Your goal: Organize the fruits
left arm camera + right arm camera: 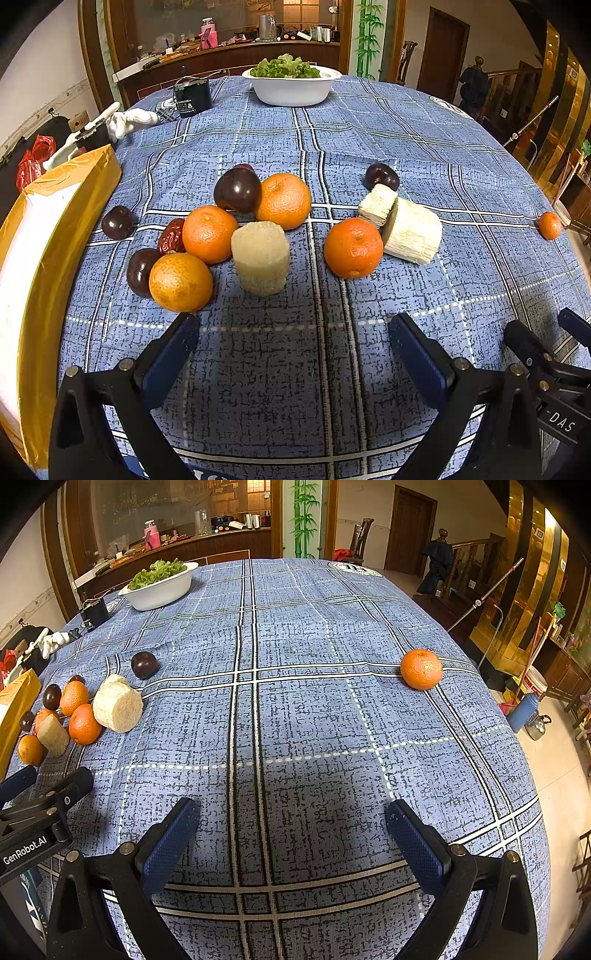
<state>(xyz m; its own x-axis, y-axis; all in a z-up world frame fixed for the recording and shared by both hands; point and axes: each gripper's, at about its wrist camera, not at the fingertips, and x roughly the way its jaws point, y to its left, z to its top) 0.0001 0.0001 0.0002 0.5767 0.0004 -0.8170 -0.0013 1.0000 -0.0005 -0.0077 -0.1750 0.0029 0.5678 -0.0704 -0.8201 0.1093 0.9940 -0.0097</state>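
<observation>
A cluster of fruit lies on the blue checked tablecloth in the left wrist view: several oranges, dark plums, a red date and pale cut cylinders. One orange rests against a white cylinder piece, with a plum behind. A lone orange sits far right near the table edge. My left gripper is open and empty, just short of the cluster. My right gripper is open over bare cloth, well short of the lone orange.
A yellow-edged box stands along the left side of the fruit. A white bowl of lettuce and a black container sit at the far end. White gloves lie at the table's left rim. The floor drops off right.
</observation>
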